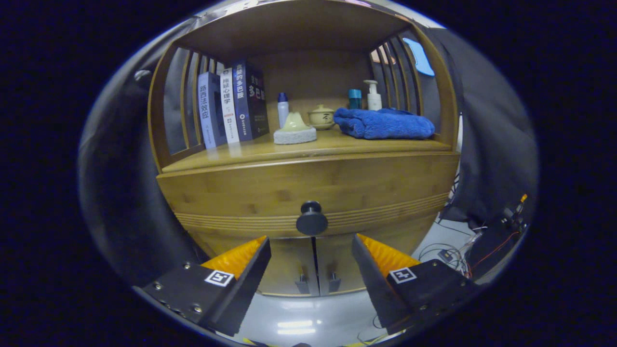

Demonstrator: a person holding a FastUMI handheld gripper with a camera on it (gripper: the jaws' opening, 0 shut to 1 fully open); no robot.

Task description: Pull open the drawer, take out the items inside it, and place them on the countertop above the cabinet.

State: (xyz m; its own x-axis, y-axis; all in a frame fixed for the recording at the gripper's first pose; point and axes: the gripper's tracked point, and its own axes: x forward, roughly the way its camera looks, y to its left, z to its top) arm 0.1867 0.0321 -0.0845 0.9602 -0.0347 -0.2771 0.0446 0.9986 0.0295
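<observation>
Drawer point(308, 188) shut, front flush with the wooden cabinet point(434, 125), spanning the centre of the frame just below the countertop point(250, 153). Its round dark knob point(312, 219) sits low on the drawer front, at mid-frame.

Gripper point(311, 246) at the bottom of the frame, fingers spread wide, grasping nothing. Knob lies just ahead of the fingertips and slightly above them, lined up with the gap between the two fingers, not touched by either. Left finger point(241, 260) sits lower left of the knob, right finger point(381, 258) lower right.

Between and beyond the fingers, below the drawer: two cabinet doors point(289, 270) closed, meeting at a centre seam, each with a small handle point(302, 282) near the seam. Pale glossy floor point(299, 318) under the cabinet, at the bottom centre.

Above the drawer, on the countertop, left to right: three books point(231, 108) standing upright against the slatted left side; a small white bottle with a blue cap point(283, 108); a pale cone-shaped piece on a round grey base point(295, 131) nearer the front edge; a small cream lidded pot point(321, 117) behind it; a folded blue towel point(383, 124) right of centre. Behind the towel, a teal-capped container point(355, 99) and a white pump bottle point(373, 95) stand side by side.

Lower right of the frame, beside the cabinet: loose cables point(462, 248) on the floor and some electronic gear point(511, 217).
</observation>
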